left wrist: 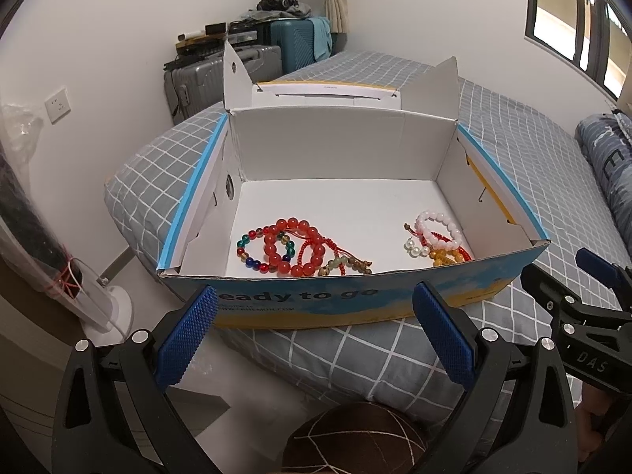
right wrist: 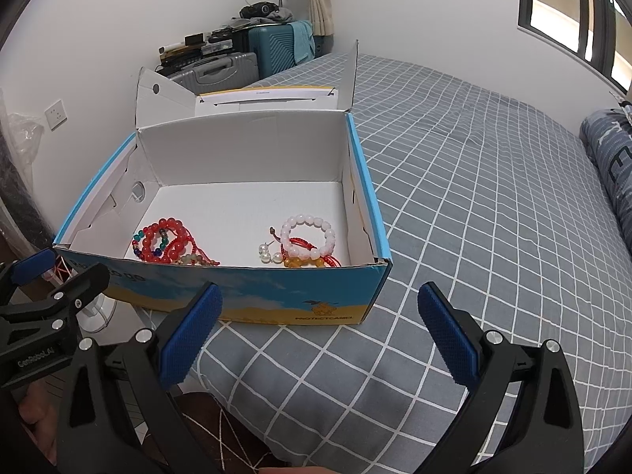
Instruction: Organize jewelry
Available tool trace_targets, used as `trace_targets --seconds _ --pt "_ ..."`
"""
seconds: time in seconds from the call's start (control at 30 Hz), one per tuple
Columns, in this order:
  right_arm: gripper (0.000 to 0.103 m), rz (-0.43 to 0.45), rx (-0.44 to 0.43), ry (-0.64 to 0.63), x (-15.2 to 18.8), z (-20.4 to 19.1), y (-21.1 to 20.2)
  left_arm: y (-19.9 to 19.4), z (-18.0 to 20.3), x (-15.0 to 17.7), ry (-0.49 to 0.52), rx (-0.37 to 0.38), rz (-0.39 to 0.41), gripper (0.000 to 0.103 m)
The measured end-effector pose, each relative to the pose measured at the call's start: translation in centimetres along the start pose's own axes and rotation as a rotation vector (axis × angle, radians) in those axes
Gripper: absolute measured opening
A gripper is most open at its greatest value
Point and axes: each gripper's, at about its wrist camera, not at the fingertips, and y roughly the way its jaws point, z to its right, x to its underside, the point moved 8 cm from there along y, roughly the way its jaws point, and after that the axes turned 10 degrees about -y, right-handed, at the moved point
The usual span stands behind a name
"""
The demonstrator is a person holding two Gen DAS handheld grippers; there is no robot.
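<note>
While both my left tongs (left wrist: 314,331) and right tongs (right wrist: 320,331) hang wide open and empty short of the box (left wrist: 355,300) on the bed (right wrist: 474,197), the red bracelets (left wrist: 294,247) lie ahead-left and the pink bracelet (right wrist: 308,237) nearer my right.

An open box (left wrist: 355,300) sits on the bed (left wrist: 533,166) at its near corner. Inside, one cluster of bracelets (left wrist: 292,249) lies front left, another cluster (left wrist: 438,237) front right. Suitcases (left wrist: 221,75) stand behind the bed against the wall.
</note>
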Motion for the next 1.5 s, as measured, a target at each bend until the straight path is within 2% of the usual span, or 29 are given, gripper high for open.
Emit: trace_targets --seconds 0.63,1.5 --pt "0.095 0.0 0.001 -0.002 0.13 0.16 -0.02 -0.27 0.34 -0.04 0.015 -0.019 0.017 0.097" --pt "0.095 0.0 0.004 -0.006 0.21 0.35 -0.11 0.09 0.03 0.2 0.0 -0.019 -0.014 0.097"
